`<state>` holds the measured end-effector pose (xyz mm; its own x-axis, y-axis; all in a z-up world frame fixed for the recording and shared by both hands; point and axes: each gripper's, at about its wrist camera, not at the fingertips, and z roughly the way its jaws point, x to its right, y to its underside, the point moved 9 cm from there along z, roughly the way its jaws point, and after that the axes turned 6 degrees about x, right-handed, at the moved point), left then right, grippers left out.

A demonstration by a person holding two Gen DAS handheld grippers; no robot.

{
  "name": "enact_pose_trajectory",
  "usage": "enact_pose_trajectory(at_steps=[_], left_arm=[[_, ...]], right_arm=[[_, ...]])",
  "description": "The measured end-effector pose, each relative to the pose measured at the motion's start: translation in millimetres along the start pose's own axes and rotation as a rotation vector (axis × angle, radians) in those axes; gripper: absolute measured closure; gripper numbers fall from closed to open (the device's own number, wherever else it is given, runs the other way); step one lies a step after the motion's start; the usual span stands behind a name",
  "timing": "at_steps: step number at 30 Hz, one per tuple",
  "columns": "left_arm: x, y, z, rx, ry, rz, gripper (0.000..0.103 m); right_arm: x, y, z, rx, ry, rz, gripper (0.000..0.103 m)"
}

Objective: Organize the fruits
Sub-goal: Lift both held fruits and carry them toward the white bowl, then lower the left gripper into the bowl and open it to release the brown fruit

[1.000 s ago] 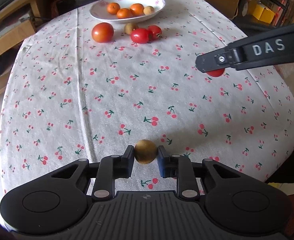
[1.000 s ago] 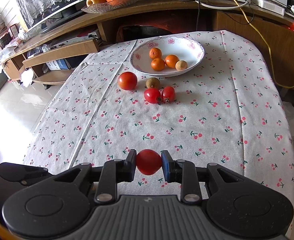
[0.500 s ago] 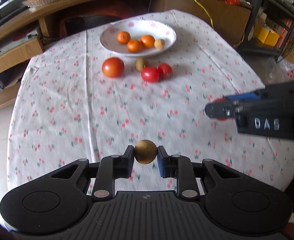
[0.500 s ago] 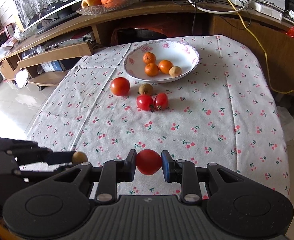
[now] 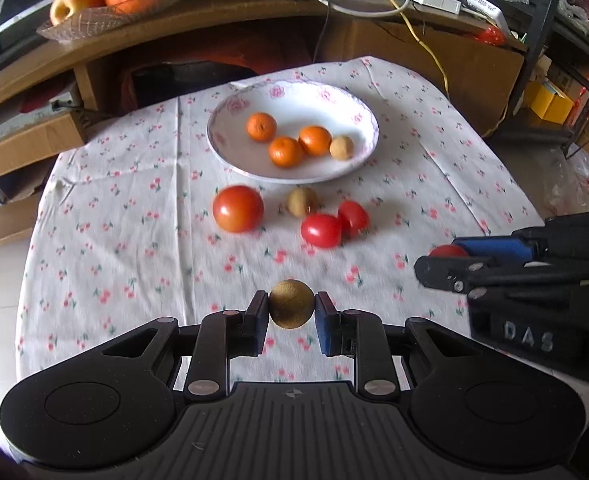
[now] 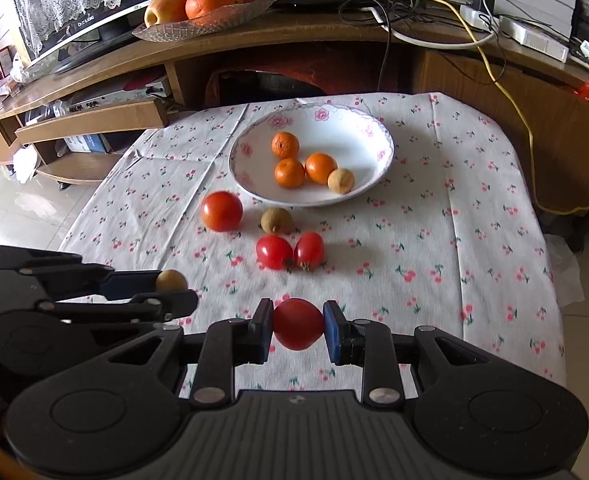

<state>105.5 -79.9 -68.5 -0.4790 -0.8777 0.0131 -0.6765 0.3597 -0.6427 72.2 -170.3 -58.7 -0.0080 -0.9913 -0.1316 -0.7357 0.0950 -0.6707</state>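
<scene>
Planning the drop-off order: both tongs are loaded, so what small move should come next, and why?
Probably carry the left tongs forward over the bowl and release there. They hold a brown fruit, and a similar one already lies in the bowl beside three oranges. The right tongs grip a tomato.

Right hand-held gripper [image 6: 298, 330] pinches a red fruit [image 6: 297, 329], probably a tomato.

home living room; tv stand [image 6: 198, 46]

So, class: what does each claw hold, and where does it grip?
Left claw: brown round fruit, pinched at its sides. Right claw: red tomato, likewise.
</scene>
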Motion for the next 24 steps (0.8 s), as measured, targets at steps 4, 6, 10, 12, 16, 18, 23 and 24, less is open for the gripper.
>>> enact_pose_trajectory(at_steps=[4, 6, 10, 12, 16, 18, 23, 24], left_arm=[[2, -14, 8, 0.009, -0.009, 0.010, 0.071], [1, -20, 13, 0.008, -0.009, 0.008, 0.071], [1, -29, 23, 0.004, -0.011, 0.014, 0.071], [1, -34, 29, 0.001, -0.019, 0.023, 0.071], [-2, -45, 40, -0.001, -0.030, 0.022, 0.072], [-4, -52, 45, 0.001, -0.035, 0.021, 0.072], [-7, -67, 61, -0.001, -0.044, 0.027, 0.072], [-8, -70, 65, -0.003, -0.046, 0.027, 0.072]], right_arm=[[1, -14, 8, 0.012, 0.009, -0.008, 0.075], [5, -21, 11, 0.015, 0.007, 0.002, 0.075], [12, -30, 21, 0.014, 0.019, 0.002, 0.075], [16, -34, 27, 0.008, 0.026, 0.006, 0.075], [21, -46, 38, 0.008, 0.035, 0.000, 0.075], [22, -53, 44, 0.011, 0.038, -0.004, 0.075], [31, -67, 62, 0.008, 0.033, 0.000, 0.075], [33, -69, 66, 0.004, 0.032, 0.003, 0.075]])
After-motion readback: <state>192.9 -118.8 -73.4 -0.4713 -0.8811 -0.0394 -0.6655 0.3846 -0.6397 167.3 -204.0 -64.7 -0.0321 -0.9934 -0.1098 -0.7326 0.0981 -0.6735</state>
